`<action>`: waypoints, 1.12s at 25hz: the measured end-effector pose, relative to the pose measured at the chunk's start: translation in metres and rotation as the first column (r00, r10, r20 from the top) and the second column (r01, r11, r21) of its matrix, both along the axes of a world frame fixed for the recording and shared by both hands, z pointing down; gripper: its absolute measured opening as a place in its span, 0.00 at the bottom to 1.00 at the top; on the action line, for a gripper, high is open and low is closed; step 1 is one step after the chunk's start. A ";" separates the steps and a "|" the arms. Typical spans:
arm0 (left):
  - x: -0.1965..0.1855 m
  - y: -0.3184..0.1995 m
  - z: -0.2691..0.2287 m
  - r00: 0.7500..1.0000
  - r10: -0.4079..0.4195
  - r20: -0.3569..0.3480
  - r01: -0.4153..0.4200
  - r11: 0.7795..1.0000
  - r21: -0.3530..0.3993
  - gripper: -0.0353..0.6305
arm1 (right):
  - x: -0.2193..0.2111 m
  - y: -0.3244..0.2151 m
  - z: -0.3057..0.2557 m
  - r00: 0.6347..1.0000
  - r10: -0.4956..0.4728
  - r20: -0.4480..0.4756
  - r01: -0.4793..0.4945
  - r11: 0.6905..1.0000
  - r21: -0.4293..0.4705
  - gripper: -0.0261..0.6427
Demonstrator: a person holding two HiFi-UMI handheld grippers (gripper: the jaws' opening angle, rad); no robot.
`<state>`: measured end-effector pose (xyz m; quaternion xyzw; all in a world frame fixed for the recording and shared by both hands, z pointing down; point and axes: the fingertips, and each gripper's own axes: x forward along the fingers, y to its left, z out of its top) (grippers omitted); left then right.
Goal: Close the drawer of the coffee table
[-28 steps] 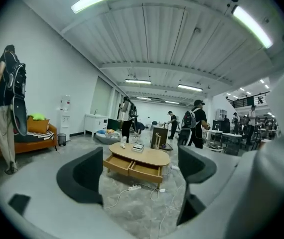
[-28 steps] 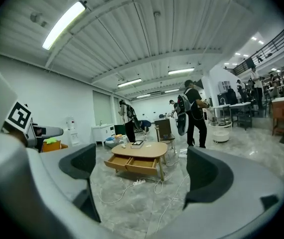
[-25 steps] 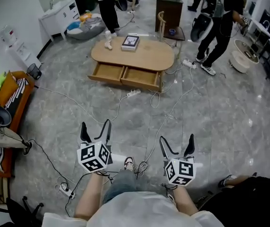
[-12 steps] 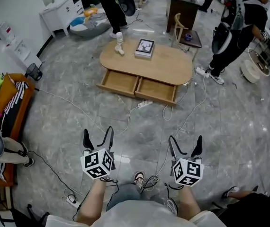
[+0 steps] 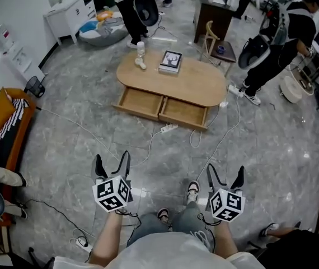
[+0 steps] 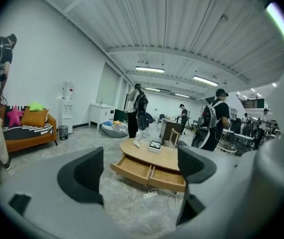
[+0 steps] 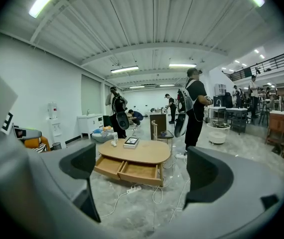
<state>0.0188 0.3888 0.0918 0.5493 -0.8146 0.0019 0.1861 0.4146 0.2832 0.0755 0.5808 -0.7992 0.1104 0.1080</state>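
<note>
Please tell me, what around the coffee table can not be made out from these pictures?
- Small pale object on the oval wooden coffee table: too small in all views to identify.
- Cover of the dark book beside it: too small, head view.
- Handles of the two open wooden drawers: too distant in both gripper views.
- Hands holding the left tool and right tool: head view, hidden under the tools.
</note>
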 end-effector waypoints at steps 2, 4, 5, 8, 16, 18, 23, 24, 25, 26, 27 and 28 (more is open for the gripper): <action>-0.005 -0.005 -0.004 1.000 -0.002 0.002 0.002 1.000 0.014 0.75 | -0.011 -0.007 0.000 1.000 -0.013 0.002 0.013 1.000 0.001 0.90; -0.008 -0.015 -0.006 1.000 -0.009 -0.006 0.010 0.999 0.031 0.75 | -0.023 -0.018 -0.001 0.999 -0.036 0.004 0.036 0.999 0.009 0.90; -0.010 -0.020 -0.005 1.000 -0.014 -0.010 0.014 0.999 0.038 0.75 | -0.028 -0.026 -0.003 0.999 -0.049 0.005 0.049 0.999 0.016 0.90; -0.019 -0.044 -0.002 1.000 -0.023 -0.015 0.023 0.998 0.051 0.75 | -0.049 -0.058 -0.009 0.997 -0.073 0.015 0.072 0.996 0.052 0.90; -0.081 -0.148 -0.015 0.999 -0.029 0.014 0.027 0.996 0.079 0.75 | -0.122 -0.174 -0.008 0.994 -0.092 0.063 0.088 0.994 0.063 0.90; -0.097 -0.184 -0.020 1.000 -0.019 0.024 0.017 0.996 0.083 0.75 | -0.140 -0.207 -0.009 0.993 -0.096 0.070 0.091 0.993 0.070 0.90; -0.128 -0.265 -0.037 0.998 0.020 0.058 -0.026 0.995 0.096 0.75 | -0.172 -0.283 -0.016 0.994 -0.079 0.070 0.074 0.994 0.079 0.90; -0.132 -0.279 -0.038 0.998 0.028 0.063 -0.034 0.995 0.097 0.75 | -0.176 -0.295 -0.015 0.995 -0.076 0.070 0.071 0.994 0.079 0.90; -0.136 -0.291 -0.037 0.997 0.035 0.066 -0.042 0.994 0.096 0.75 | -0.180 -0.305 -0.015 0.995 -0.073 0.070 0.068 0.995 0.079 0.90; -0.139 -0.302 -0.037 0.997 0.043 0.067 -0.049 0.994 0.095 0.75 | -0.183 -0.315 -0.015 0.995 -0.070 0.068 0.064 0.995 0.080 0.90; -0.141 -0.312 -0.036 0.996 0.051 0.067 -0.057 0.994 0.092 0.75 | -0.186 -0.324 -0.015 0.996 -0.066 0.065 0.060 0.995 0.080 0.90; -0.143 -0.321 -0.034 0.996 0.060 0.065 -0.065 0.994 0.086 0.75 | -0.189 -0.332 -0.014 0.996 -0.060 0.061 0.055 0.996 0.077 0.90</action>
